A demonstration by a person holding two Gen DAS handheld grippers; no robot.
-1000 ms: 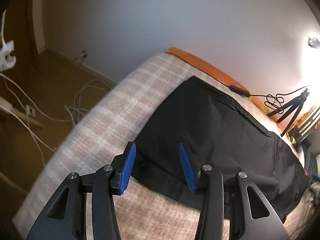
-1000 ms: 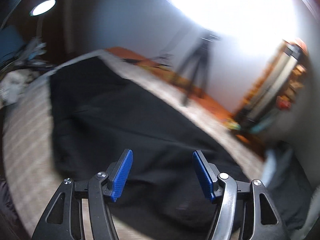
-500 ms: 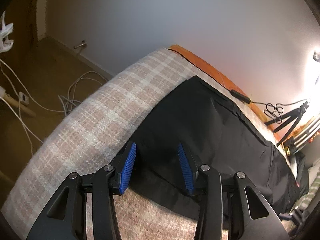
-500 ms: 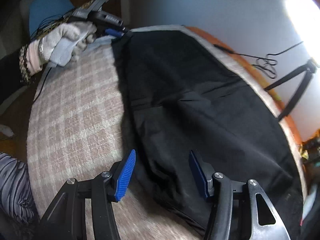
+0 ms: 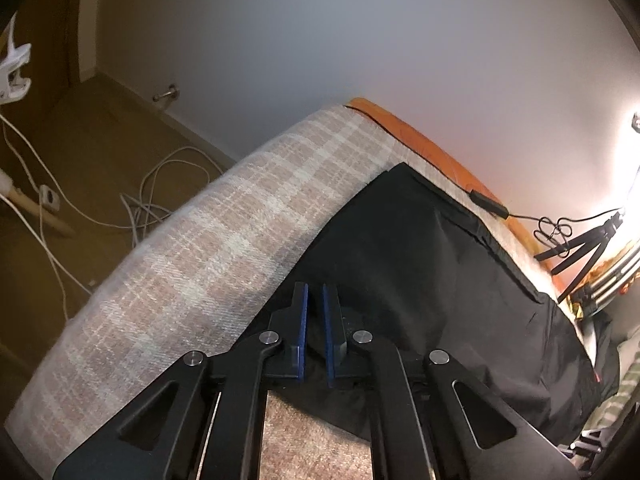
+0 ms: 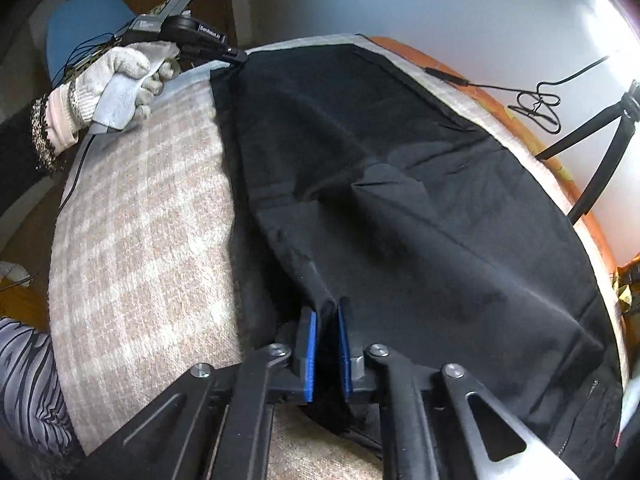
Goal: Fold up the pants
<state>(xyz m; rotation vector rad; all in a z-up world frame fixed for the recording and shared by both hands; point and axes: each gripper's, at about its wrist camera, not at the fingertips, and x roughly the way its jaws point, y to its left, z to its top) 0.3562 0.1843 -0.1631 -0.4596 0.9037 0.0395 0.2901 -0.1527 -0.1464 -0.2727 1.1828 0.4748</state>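
Note:
Black pants (image 5: pixel 420 264) lie spread along a bed covered by a beige checked blanket (image 5: pixel 224 240). My left gripper (image 5: pixel 315 300) is shut on the near edge of the pants at one end. My right gripper (image 6: pixel 326 316) is shut on the near edge of the pants (image 6: pixel 420 208) further along. In the right wrist view the left gripper (image 6: pixel 236 56) shows at the far corner of the pants, held by a gloved hand (image 6: pixel 116 84). The cloth runs taut between the two grips, with a wrinkle in the middle.
An orange sheet edge (image 5: pixel 424 148) runs along the wall side of the bed. A black cable (image 6: pixel 532 100) and a tripod (image 6: pixel 592 136) lie at the far side. White cables (image 5: pixel 152 196) lie on the floor to the left. A blue chair (image 6: pixel 84 24) stands behind the hand.
Both grippers have gone from open to shut on the near edge of the pants. Both have moved down and closer to the cloth.

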